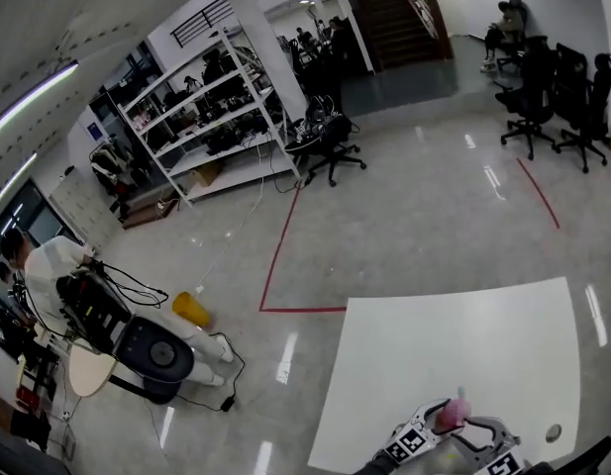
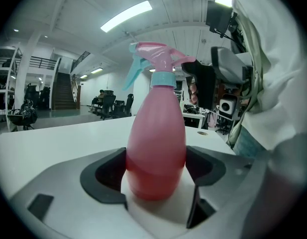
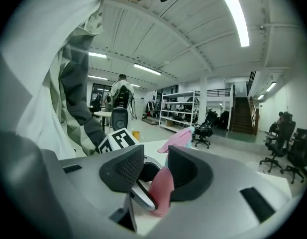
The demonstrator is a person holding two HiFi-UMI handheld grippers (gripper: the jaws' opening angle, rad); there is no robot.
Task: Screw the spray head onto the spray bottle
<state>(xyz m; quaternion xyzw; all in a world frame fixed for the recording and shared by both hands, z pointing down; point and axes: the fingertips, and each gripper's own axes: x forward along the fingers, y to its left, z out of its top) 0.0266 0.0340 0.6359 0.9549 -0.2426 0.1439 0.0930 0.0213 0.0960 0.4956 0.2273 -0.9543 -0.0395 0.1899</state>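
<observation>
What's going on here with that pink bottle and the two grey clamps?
A person at a white table holds a gripper in each hand. The left gripper is closed around the lower body of a pink plastic spray bottle, holding it upright. A pink spray head with a teal trigger sits on its neck; how tightly cannot be told. The right gripper is close by, jaws partly apart, the bottle showing in the gap; whether it touches is unclear.
</observation>
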